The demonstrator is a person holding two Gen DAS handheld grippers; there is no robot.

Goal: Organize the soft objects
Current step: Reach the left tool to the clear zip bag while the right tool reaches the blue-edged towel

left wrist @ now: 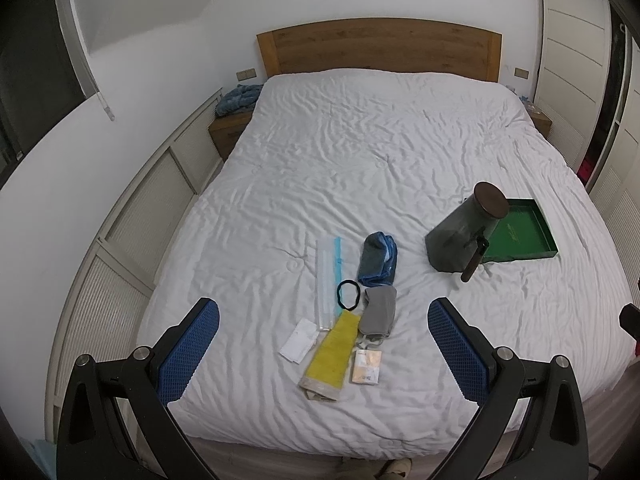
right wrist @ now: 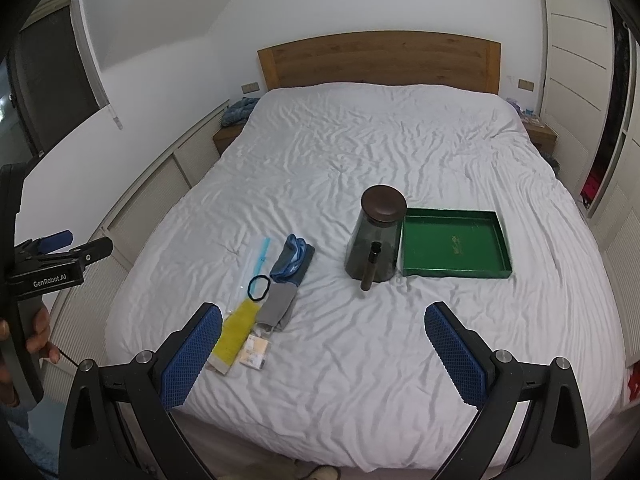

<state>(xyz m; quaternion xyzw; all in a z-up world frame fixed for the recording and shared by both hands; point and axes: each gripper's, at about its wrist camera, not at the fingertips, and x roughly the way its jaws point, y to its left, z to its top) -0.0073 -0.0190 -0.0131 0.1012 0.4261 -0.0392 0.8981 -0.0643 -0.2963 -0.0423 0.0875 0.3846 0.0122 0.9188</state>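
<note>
Nothing seems sorted yet — the blue towel [left wrist: 378, 258], grey cloth [left wrist: 378, 310] and hair band [left wrist: 348, 295] lie beside the empty green tray [right wrist: 456, 270]. Left gripper [left wrist: 324, 354] and right gripper [right wrist: 324, 354] both hang wide open, holding nothing.

Black grippers [left wrist: 324, 344], blue textured pads [right wrist: 192, 354]

My two views are evenly lit by soft, cool room light; the white bed [left wrist: 360, 152] shows only faint shadows in its creases. There's no glare. The fisheye bends the walls and blackens the corners. The centre is sharp; my left hand [right wrist: 38, 332] at the edge looks blurred.
</note>
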